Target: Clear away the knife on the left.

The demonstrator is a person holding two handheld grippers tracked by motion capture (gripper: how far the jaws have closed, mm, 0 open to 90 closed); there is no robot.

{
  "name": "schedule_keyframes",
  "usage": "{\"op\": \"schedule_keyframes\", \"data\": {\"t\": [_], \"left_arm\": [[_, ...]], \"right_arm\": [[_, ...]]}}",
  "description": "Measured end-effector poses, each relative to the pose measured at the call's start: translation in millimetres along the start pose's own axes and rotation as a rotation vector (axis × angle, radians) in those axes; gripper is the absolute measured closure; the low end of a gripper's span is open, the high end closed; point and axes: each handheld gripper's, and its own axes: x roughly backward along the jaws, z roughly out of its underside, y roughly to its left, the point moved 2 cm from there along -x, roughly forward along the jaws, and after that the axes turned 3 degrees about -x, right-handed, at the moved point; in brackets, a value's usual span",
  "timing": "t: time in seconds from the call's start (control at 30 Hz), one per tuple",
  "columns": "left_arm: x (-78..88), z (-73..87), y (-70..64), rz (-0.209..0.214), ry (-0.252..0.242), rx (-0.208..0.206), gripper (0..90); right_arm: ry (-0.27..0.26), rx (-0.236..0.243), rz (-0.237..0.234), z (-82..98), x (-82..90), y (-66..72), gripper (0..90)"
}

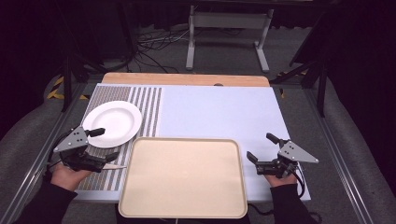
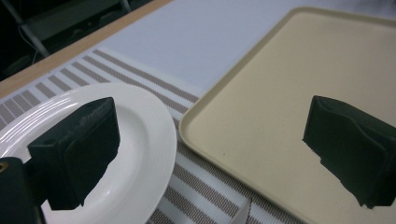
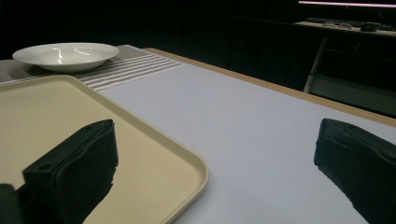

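Observation:
A round white plate [image 1: 112, 123] rests on a brown-and-white striped placemat [image 1: 144, 100] at the table's left. In front of centre lies a wide beige tray [image 1: 184, 177], nothing on it. My left gripper [image 1: 105, 145] hovers open at the plate's near edge, one jaw over the plate [image 2: 140, 154] and the other over the tray's [image 2: 261, 93] left corner. My right gripper [image 1: 262, 148] stands open just right of the tray, low over the pale blue mat [image 1: 219, 112]. In the right gripper view one jaw hangs over the tray's rim [image 3: 187, 161] and the plate [image 3: 65, 55] shows far off.
A thin pale pointed thing [image 1: 117, 166] lies on the placemat below my left gripper; I cannot tell what it is. The table's wooden back edge [image 1: 187, 79] borders a dark floor with cables and a white stand [image 1: 229, 32]. Metal rails run along both table sides.

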Motion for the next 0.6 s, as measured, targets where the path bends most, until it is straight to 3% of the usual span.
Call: {"op": "schedule_keyframes", "data": {"t": [0.17,0.33,0.6], "left_arm": [[11.4,-0.7,8.6,-0.028,0.088,-0.033,4.1],[16.9,0.8,12.0,-0.005,0.163,-0.045,4.1],[21.5,2.3,19.5,-0.015,0.235,-0.058,4.8]], "right_arm": [[0.002,-0.006,-0.001,0.5,0.2,-0.8,0.4],[0.005,-0.008,-0.003,0.7,0.0,-0.8,0.4],[0.002,-0.017,-0.014,0.9,-1.1,-0.1,0.4]]}}
